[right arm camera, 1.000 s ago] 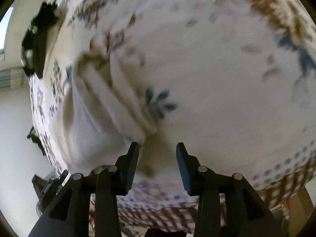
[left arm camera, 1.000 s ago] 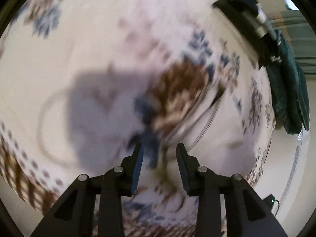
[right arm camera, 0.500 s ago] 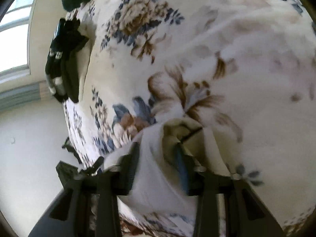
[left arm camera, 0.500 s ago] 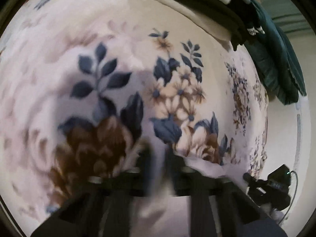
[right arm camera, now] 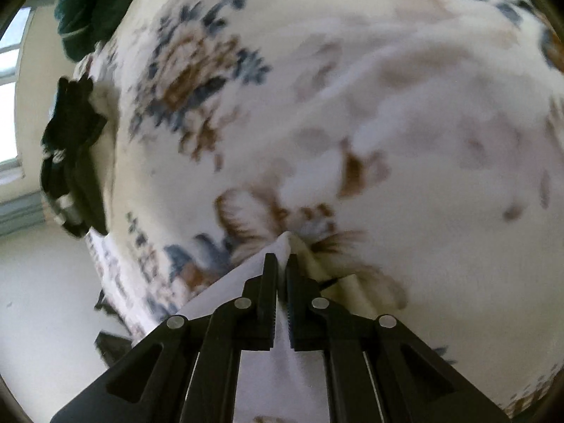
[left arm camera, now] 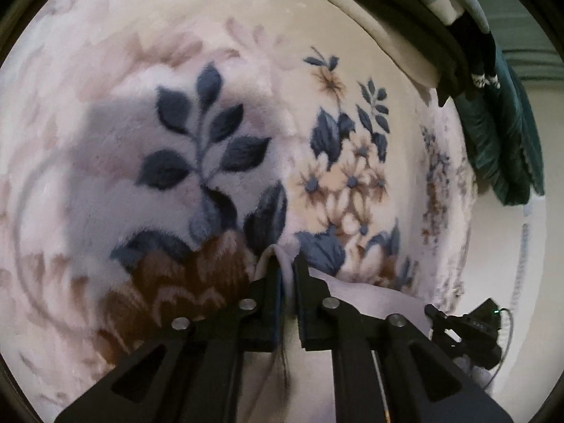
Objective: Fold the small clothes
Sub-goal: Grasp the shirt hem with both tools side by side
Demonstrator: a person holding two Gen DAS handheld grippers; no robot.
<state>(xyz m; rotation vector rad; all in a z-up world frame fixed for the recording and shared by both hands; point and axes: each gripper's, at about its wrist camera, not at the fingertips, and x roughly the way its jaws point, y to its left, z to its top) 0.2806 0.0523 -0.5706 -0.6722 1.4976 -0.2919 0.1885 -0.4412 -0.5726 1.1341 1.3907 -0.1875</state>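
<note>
Both grippers, left gripper (left arm camera: pixel 286 264) and right gripper (right arm camera: pixel 280 259), gaped a second ago; now we see each clamped on the white garment (right arm camera: pixel 225 292) over the floral blanket (left arm camera: pixel 211 105).

left gripper (left arm camera: pixel 286 268): black fingers, blue inside pad, round silver screws | right gripper (right arm camera: pixel 282 264): black, toothed pads, silver screws

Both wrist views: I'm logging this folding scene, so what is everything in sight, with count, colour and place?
Floral blanket: one, cream with blue and brown flowers, covers the surface.
White garment: one, pale white, pinched at the near edge.
Folded clothes: a stack, dark and grey, far edge.
Dark green cloth: one, right of the stack.
Black device: one, lower right, off the blanket.
Left gripper: black, shut on the garment.
Right gripper: black, shut on the garment.
</note>
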